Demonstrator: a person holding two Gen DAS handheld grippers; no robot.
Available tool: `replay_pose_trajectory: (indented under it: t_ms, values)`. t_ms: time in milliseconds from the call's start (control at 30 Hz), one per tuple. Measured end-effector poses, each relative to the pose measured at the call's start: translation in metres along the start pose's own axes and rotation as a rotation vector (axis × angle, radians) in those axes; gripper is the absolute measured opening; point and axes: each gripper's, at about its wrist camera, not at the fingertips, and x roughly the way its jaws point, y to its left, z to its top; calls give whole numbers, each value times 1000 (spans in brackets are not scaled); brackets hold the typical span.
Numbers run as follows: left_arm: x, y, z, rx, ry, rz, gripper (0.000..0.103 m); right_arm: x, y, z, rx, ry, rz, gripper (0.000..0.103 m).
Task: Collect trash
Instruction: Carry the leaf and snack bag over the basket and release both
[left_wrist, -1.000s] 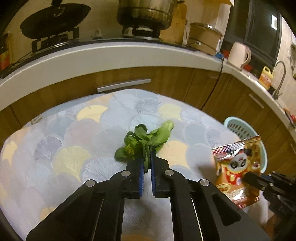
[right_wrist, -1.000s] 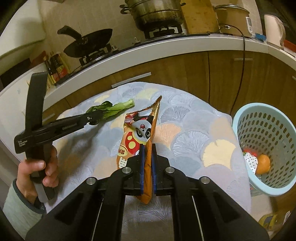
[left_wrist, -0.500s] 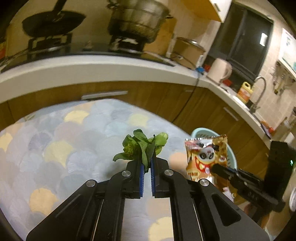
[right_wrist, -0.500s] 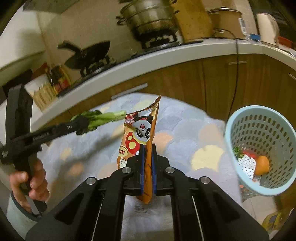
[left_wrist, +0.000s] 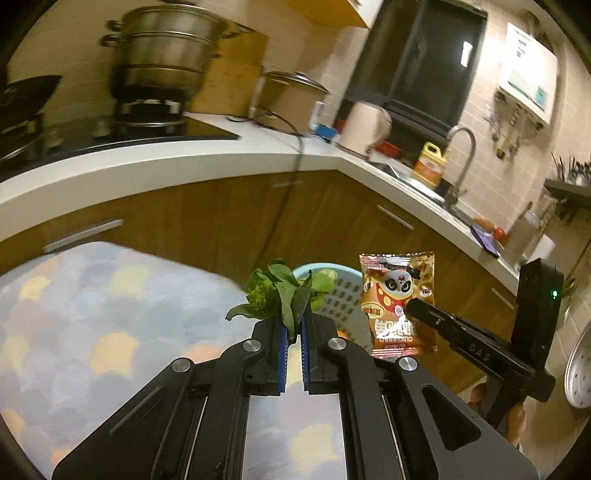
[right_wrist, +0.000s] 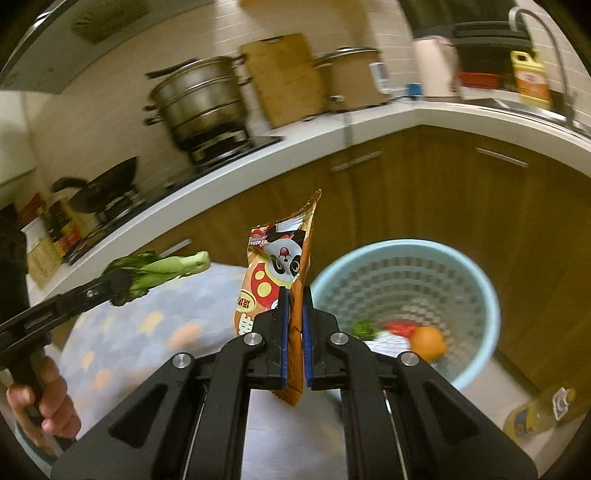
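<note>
Light-blue perforated basket (right_wrist: 476, 291) sits on floor by wooden cabinets, beyond edge of patterned surface (right_wrist: 122, 332). Inside: orange fruit (right_wrist: 428, 343), red scrap, white dotted piece, bit of green.

Your right tool (right_wrist: 293, 295) is clamped on snack wrapper (right_wrist: 277, 269); wrapper stands on end, long axis upright, torn corner up, just left of basket rim.

Your left tool (left_wrist: 291, 325) pinches leafy greens (left_wrist: 284, 291); pale stalk end points toward basket, greens clear of surface.
</note>
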Motion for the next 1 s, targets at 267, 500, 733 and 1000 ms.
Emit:
replay_pose_trajectory:
  t_ms: [267, 500, 733, 1000]
  values:
    - [69, -38, -4, 23, 69, -23, 4, 37, -64, -3, 86, 146, -176, 5]
    - [127, -56, -18, 64, 166, 2, 4, 63, -95, -21, 136, 229, -225, 5]
    - [139, -63, -26, 88, 172, 19, 48, 67, -98, -24, 123, 241, -249, 50]
    - [109, -46, -29, 16, 130, -6, 48, 34, -77, -19, 66, 164, -248, 51]
